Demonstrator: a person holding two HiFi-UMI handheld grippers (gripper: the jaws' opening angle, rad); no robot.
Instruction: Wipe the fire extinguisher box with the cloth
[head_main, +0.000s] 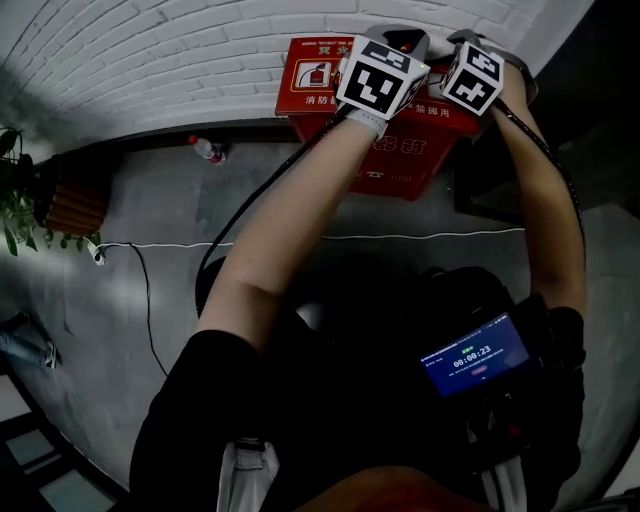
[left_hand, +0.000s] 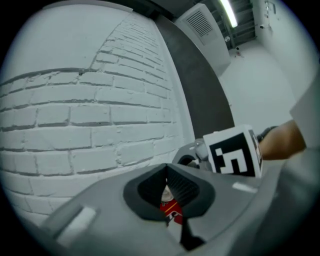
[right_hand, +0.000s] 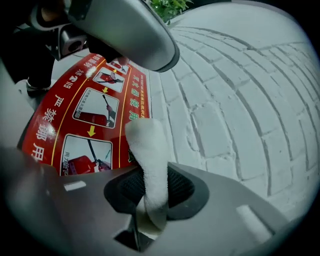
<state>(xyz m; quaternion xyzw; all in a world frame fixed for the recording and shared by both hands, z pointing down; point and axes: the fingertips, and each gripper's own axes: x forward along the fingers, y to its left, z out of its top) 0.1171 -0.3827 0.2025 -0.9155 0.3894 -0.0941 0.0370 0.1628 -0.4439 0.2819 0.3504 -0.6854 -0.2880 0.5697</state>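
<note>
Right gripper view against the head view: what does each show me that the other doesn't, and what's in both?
Only the right gripper view: the white cloth clamped in the jaws of the right gripper, and the instruction pictures printed on the box top. Only the head view: a bottle, a white cable and a plant. Both: the red fire extinguisher box against the white brick wall.
</note>
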